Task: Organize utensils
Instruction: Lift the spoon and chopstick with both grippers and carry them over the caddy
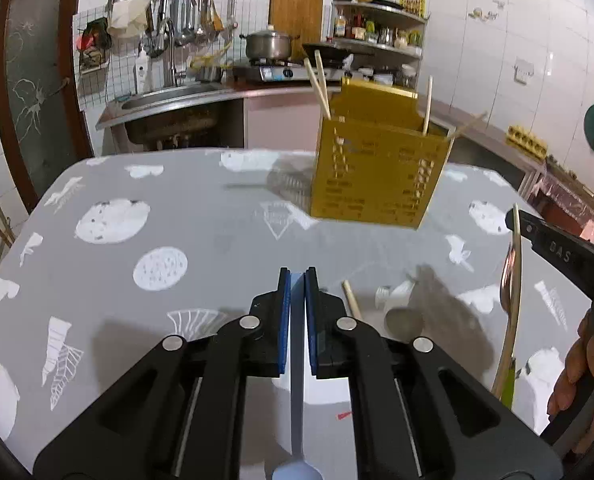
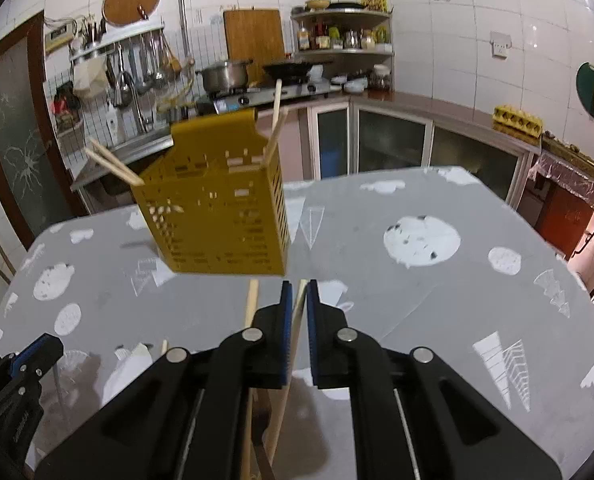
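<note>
My left gripper [image 1: 297, 276] is shut on the flat handle of a light blue spoon [image 1: 297, 360], whose bowl hangs down at the bottom edge of the view. A yellow perforated utensil holder [image 1: 377, 176] stands on the table ahead and to the right, with several wooden chopsticks [image 1: 319, 80] sticking out of it. My right gripper [image 2: 299, 286] is shut on a slim pale utensil handle [image 2: 289, 360] that slants down between its pads. From the left wrist view this right gripper [image 1: 513, 216] holds the long utensil [image 1: 511, 300] upright at the right edge. The holder [image 2: 217, 208] is ahead and left of it.
A grey patterned tablecloth [image 1: 177, 208] covers the table. One loose chopstick [image 1: 351, 300] lies just right of my left fingers. A hand [image 1: 577, 368] grips the right tool. My left gripper [image 2: 53, 344] shows low left. Behind are a sink counter [image 1: 169, 96], stove and pot [image 1: 267, 44].
</note>
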`<state>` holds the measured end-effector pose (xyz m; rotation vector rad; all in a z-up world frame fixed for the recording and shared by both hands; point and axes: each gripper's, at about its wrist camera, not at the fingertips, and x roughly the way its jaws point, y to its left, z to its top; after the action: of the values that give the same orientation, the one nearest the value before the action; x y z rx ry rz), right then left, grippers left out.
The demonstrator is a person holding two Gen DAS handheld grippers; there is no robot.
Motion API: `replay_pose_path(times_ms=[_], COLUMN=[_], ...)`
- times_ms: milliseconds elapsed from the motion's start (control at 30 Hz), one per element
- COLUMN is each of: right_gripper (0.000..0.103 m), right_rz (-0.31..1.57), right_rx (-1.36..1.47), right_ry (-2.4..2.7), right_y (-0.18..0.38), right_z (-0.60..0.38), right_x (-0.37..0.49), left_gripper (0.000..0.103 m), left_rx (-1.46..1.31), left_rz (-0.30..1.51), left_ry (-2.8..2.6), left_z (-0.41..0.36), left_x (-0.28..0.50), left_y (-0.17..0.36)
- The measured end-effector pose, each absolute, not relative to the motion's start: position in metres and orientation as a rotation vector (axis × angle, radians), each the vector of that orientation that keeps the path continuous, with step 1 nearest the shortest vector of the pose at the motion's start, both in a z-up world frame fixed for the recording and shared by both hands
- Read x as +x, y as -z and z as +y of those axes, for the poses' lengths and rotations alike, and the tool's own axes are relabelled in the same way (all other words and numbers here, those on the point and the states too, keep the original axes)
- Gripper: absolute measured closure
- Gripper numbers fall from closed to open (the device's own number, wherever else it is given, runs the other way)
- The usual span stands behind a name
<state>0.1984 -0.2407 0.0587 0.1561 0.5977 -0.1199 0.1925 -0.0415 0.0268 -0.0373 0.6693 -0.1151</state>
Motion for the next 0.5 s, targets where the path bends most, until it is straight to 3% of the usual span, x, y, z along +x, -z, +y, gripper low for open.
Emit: replay_pose_path(times_ms=[500], right_gripper=[0.098], right_rz=[0.483], right_rx=[0.149], right_ry=[0.114], right_y=[-0.101], right_z=[-0.249], right_x=[0.188], left_gripper=[0.097], left_rx=[-0.059], left_rz=[0.519], left_ry=[0.141], left_z=[-0.036], left_x=[0.191], left_y=[-0.080])
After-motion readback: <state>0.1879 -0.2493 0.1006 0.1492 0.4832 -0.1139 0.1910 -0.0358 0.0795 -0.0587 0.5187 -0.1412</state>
